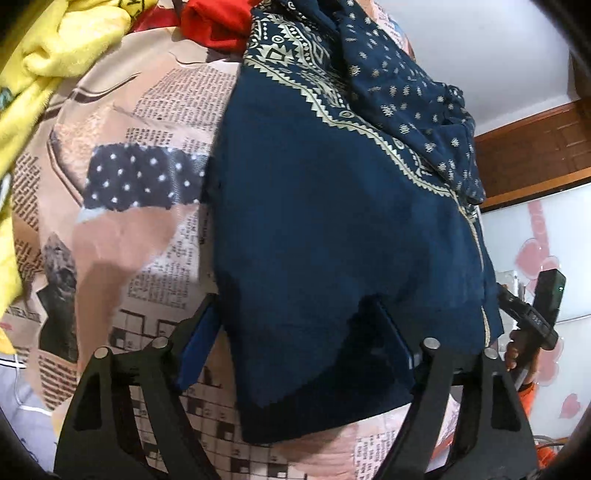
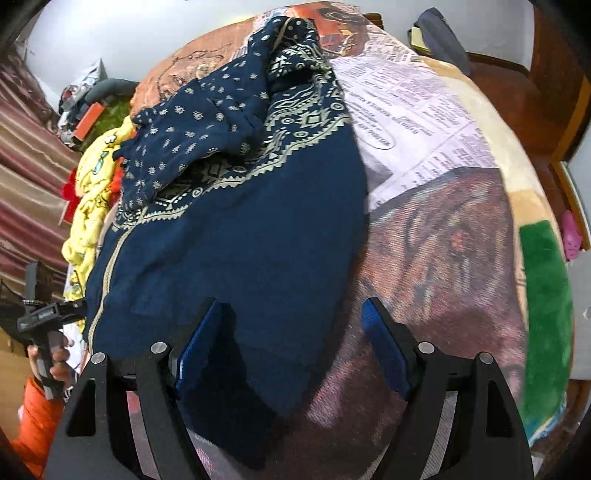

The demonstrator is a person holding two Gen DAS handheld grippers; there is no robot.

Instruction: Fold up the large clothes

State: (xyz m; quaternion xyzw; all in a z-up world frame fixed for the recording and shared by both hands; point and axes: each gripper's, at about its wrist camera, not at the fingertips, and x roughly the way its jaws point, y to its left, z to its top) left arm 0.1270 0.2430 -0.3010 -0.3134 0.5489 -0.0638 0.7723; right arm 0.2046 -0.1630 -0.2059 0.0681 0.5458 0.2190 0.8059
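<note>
A large dark blue garment point(image 1: 325, 229) with a cream patterned band lies on a newspaper-print bedspread point(image 1: 140, 206). Its near hem lies between the fingers of my left gripper point(image 1: 299, 332), which is open; the cloth covers most of the right finger. In the right wrist view the same garment point(image 2: 236, 236) spreads away from me, its patterned upper part bunched at the far end. My right gripper point(image 2: 291, 339) is open, with the garment's near corner between its blue pads point(image 2: 384, 350). The other gripper shows at the left edge point(image 2: 40, 321).
A yellow garment point(image 1: 44, 74) and a red one point(image 1: 218, 22) lie piled at the far left of the bed. In the right wrist view the yellow pile point(image 2: 92, 199) lies left of the blue garment, a green patch point(image 2: 546, 295) marks the bed's right edge, and striped curtains point(image 2: 26, 177) hang left.
</note>
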